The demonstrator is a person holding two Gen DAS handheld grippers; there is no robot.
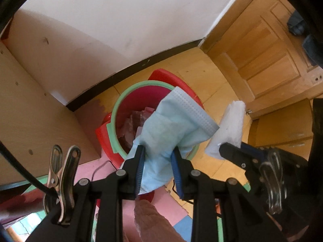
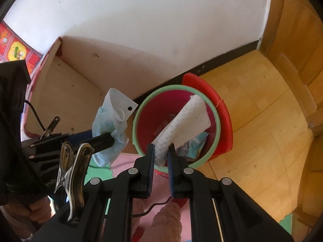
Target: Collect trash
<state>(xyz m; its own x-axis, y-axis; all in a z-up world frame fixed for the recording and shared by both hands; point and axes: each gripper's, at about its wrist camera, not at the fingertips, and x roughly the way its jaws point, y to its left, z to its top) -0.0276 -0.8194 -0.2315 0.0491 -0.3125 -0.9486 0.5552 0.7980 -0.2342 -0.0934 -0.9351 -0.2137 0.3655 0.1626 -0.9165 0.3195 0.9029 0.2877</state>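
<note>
Pale blue face mask (image 1: 171, 125) is hanging crumpled in the left gripper (image 1: 158, 151), jaws pinching it above the red bin (image 1: 129, 109) and hiding much of the bin's contents. To its right, the right gripper (image 2: 161, 151) is clamping a white paper towel (image 2: 185, 121) over the bin's green rim; wrappers beneath are hard to identify.

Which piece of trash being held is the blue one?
The face mask, pinched in the left tool, is light blue with a dotted edge. The other piece, a folded paper towel in the right tool, is white.
</note>
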